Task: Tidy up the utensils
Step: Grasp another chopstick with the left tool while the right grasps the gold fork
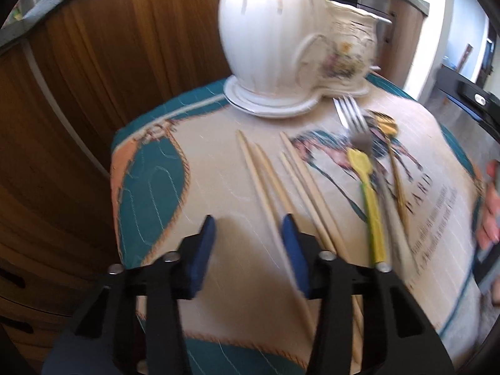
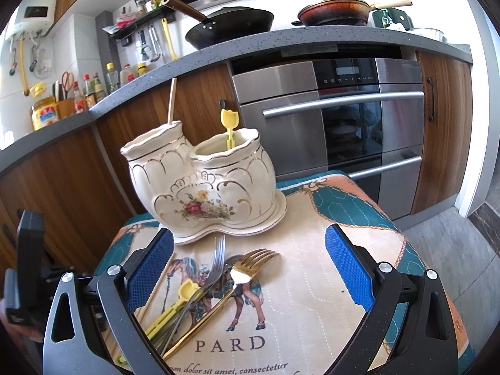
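Note:
A white ceramic two-pot utensil holder stands at the back of the cloth-covered table; it also shows in the left wrist view. One chopstick stands in its left pot and a yellow tulip utensil in its right pot. Several wooden chopsticks lie on the cloth, beside a yellow plastic spoon, a silver fork and a gold utensil. A gold fork, the silver fork and the yellow spoon lie between my right gripper's fingers. My left gripper is open just above the chopsticks. My right gripper is open wide and empty.
The printed cloth covers a small table. Wooden cabinets and a steel oven stand behind it. A counter with pans and bottles runs above. The other hand-held gripper shows at the left edge.

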